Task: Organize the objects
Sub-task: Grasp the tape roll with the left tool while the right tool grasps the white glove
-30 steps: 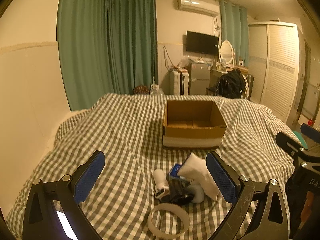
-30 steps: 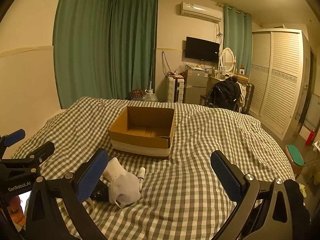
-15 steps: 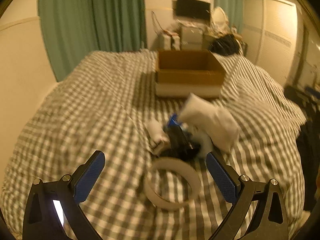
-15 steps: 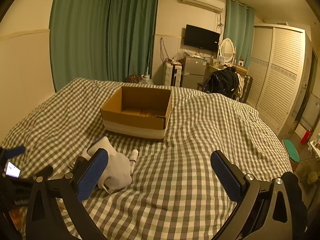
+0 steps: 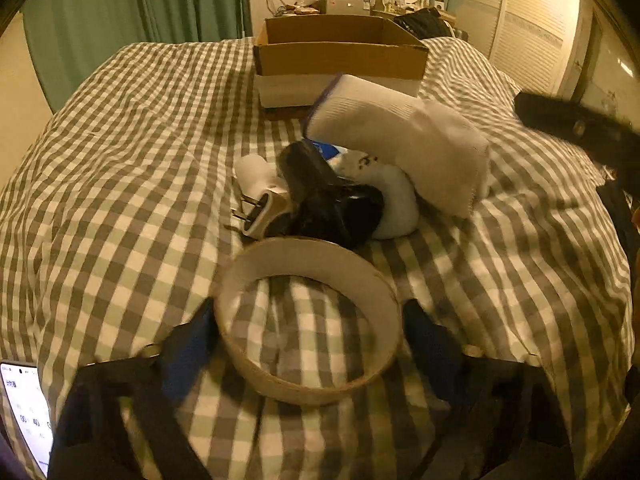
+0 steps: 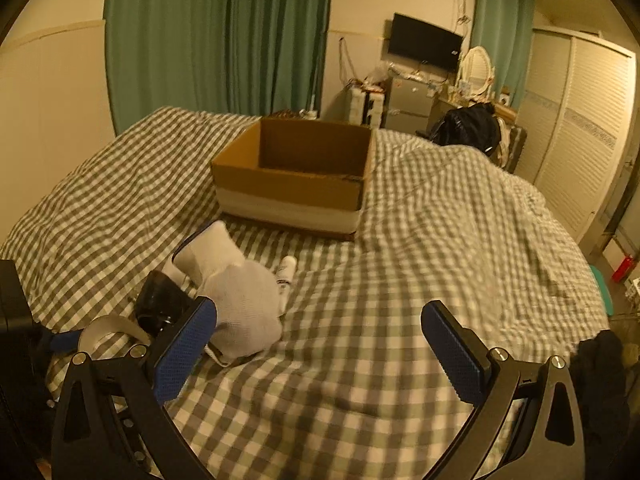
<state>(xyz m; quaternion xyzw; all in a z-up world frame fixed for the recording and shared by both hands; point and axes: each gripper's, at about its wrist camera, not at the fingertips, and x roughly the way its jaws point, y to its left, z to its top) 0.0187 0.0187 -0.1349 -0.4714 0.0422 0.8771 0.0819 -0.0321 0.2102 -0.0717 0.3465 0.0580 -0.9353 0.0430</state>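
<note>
A tape ring (image 5: 308,320) lies on the checked bedspread, between the open fingers of my left gripper (image 5: 310,344); I cannot tell whether the pads touch it. Behind it sits a pile: a white plug adapter (image 5: 260,204), a black glossy item (image 5: 332,204) and a white sock (image 5: 404,136). An open cardboard box (image 5: 340,56) stands beyond. My right gripper (image 6: 320,344) is open and empty above the bed, right of the pile. From the right wrist I see the sock (image 6: 236,292), the tape ring (image 6: 108,332), a small white tube (image 6: 286,272) and the box (image 6: 296,176).
The bed (image 6: 440,240) fills both views. A phone screen (image 5: 24,404) glows at the left gripper's lower left. Green curtains (image 6: 216,32), a TV (image 6: 426,42), a small fridge and a louvred wardrobe (image 6: 584,120) stand beyond the bed.
My left gripper has dropped forward and down, so that its open fingers now straddle the tape ring. My right gripper has moved forward a little and tilted down.
</note>
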